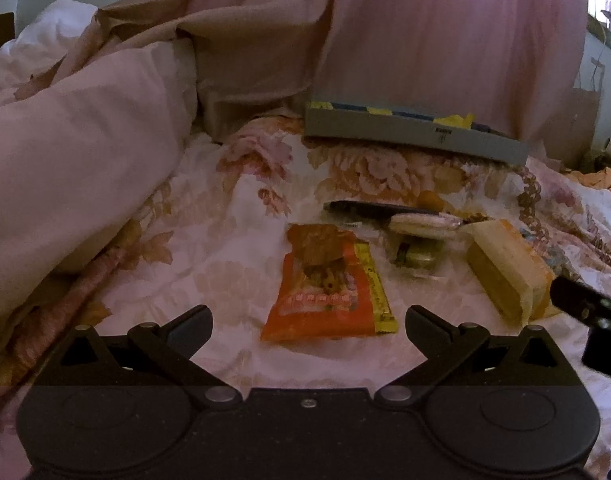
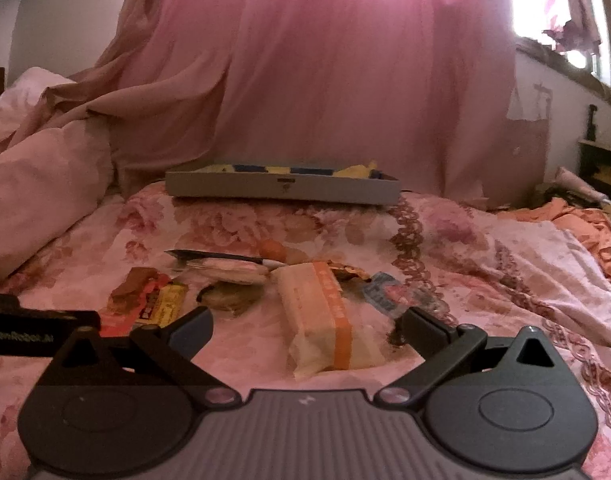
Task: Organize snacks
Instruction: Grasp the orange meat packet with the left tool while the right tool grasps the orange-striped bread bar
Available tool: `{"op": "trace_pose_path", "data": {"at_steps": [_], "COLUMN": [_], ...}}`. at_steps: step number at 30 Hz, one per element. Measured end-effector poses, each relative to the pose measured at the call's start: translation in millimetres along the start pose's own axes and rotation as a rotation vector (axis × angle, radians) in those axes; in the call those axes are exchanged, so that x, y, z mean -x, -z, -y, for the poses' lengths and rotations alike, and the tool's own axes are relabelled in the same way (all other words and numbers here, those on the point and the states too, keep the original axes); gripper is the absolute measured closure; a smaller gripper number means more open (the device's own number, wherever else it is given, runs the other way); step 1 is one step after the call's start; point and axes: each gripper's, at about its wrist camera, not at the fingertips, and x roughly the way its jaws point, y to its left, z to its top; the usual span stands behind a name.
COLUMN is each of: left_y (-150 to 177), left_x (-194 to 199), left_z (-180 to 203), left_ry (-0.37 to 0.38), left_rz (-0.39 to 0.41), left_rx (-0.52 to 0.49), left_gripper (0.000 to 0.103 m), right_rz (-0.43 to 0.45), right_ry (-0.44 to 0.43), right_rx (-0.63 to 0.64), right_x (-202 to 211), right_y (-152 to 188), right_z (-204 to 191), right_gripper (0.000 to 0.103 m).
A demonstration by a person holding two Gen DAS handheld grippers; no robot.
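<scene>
Snacks mostly loose on bed [image 2: 485,248]; tray [image 2: 281,190] holds few. Left claw [image 1: 308,322], right claw [image 2: 307,326] both apart, empty.

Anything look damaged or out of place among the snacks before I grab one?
The orange snack bag looks torn open at its far end. A dark pen-like item lies among the snacks. Both grippers are open and empty.

Floral bedspread [image 2: 465,240] under snacks [image 2: 321,312], tray [image 2: 281,190]
</scene>
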Motion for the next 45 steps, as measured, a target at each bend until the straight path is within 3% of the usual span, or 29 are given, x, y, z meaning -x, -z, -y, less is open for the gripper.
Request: {"op": "trace_pose_path", "data": {"at_steps": [9,20,25,28,34,39,45], "left_y": [-19.4,-32.1,-43.4,-47.2,-47.2,-45.5,-42.5], "left_x": [-25.0,-75.3,-97.9,-113.6,-121.7,-122.6,-123.4], "left_z": [-5.2,-7.9,-5.9,-6.3,-11.6,-9.9,-15.1], "left_ry": [0.020,0.125,0.140,0.145,0.184,0.213,0.236], "left_rz": [-0.019,-0.072,-0.067,-0.104,-0.116,-0.129,-0.135], "left_rx": [-0.032,-0.079,-0.080,-0.073,-0.030,-0.041,-0.002], "left_gripper": [0.001,0.001,0.001,0.001,0.010,0.026,0.034], "right_rz": [-0.044,-0.080,-0.094,-0.105,-0.122,-0.145,-0.142], "right_ry": [-0.124,-0.141,-0.143,-0.166,-0.179,-0.162,-0.147], "right_rx": [0.039,0.024,-0.016,-0.027,-0.022,-0.037,-0.026], "right_x": [-40.2,-86.2,-101.9,-110.8,-119.8,-123.7,-121.3], "right_y": [-11.9,-12.5,-13.0,-12.9,-7.2,-3.8,-0.7], "right_z": [12.7,20.0,25.3,25.5,22.5,25.0,21.5], "right_gripper": [0.000,0.000,0.001,0.004,0.011,0.015,0.023]}}
